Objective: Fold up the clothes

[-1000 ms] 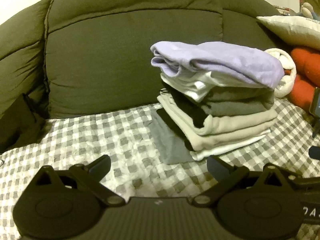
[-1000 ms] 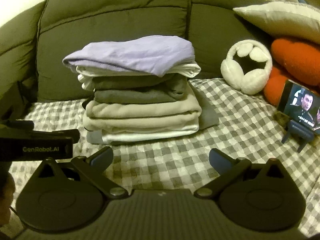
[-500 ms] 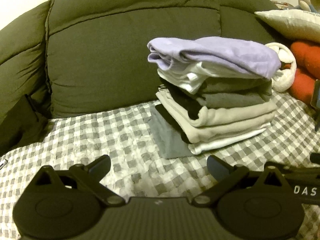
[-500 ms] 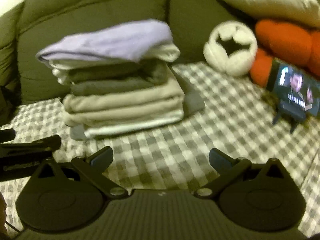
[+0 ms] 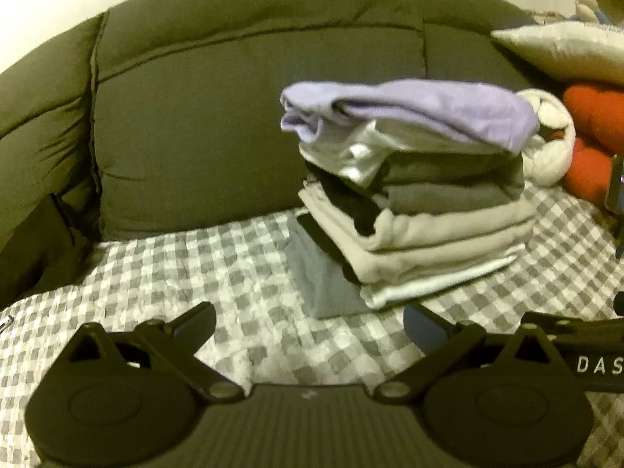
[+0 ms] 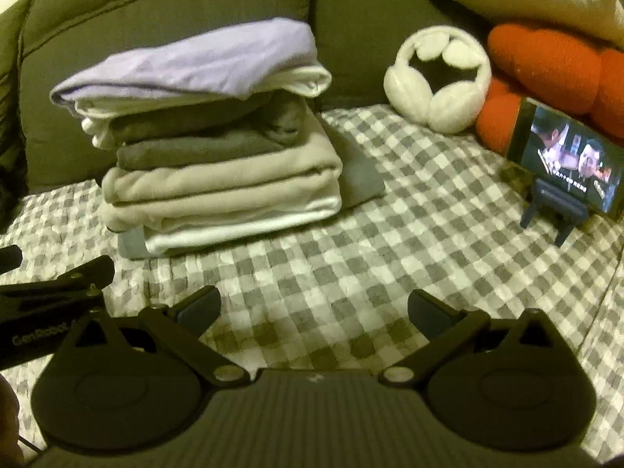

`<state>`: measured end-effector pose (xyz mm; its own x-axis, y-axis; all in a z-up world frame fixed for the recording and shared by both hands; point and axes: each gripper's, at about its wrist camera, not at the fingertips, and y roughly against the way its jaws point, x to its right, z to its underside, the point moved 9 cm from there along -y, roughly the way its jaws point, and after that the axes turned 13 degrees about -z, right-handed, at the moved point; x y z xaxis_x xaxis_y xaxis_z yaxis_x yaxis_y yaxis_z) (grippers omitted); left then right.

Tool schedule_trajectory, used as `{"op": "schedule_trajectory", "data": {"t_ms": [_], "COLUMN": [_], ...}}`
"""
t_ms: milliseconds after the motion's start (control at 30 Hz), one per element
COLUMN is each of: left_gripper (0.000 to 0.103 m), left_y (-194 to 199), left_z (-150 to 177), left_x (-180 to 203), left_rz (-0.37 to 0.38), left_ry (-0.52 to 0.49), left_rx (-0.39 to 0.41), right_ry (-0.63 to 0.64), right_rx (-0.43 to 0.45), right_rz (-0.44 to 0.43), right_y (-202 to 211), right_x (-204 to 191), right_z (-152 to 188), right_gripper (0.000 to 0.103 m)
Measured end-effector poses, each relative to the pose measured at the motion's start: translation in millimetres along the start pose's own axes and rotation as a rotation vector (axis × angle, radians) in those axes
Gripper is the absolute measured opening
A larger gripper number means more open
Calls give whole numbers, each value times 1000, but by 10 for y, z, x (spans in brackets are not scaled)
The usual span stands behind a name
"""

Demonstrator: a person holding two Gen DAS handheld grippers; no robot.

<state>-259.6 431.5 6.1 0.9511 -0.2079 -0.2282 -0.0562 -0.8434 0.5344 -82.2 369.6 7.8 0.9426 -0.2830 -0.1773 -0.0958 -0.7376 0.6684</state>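
Both grippers are empty, yours to place: the left gripper and the right gripper each have their fingers spread wide over bare checked bedspread, pinching nothing. The stack of folded clothes lies ahead of both tools, resting on the bedspread against the dark sofa cushion. From your right gripper it sits ahead and to the left; from your left gripper the same stack sits ahead and to the right, so the pile is between your two hands, with neither plainly nearer. Its long axis runs crosswise to your reach, folded edges facing you, with the lavender garment on top and a grey piece jutting out from the bottom. No loose, unfolded garment shows in either view, so folding looks largely done, and your next move likely depends on finding another item outside these views. Both tools are held low and roughly level, pointing forward, side by side, each one's edge showing in the other's view. To the right of your right gripper, well apart, stand white earmuffs and a phone on a stand.
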Motion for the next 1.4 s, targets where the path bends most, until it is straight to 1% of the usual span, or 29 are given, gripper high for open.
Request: {"op": "schedule_trajectory", "data": {"t_ms": [167, 333, 700, 1400], "left_gripper": [102, 102, 102, 102], "left_y": [49, 95, 34, -12], "left_z": [-30, -62, -6, 31], "left_x": [-17, -39, -25, -11], "left_rz": [-15, -4, 25, 30], "left_ry": [9, 24, 31, 28], "left_rx": [32, 61, 15, -17], "right_ry": [40, 64, 56, 59], "right_rx": [45, 80, 69, 57], "right_rz": [16, 18, 22, 30], "right_y": [65, 123, 102, 70], "right_x": [-49, -64, -52, -40], "right_z": [-51, -100, -71, -52], "right_gripper": [103, 103, 103, 103]}}
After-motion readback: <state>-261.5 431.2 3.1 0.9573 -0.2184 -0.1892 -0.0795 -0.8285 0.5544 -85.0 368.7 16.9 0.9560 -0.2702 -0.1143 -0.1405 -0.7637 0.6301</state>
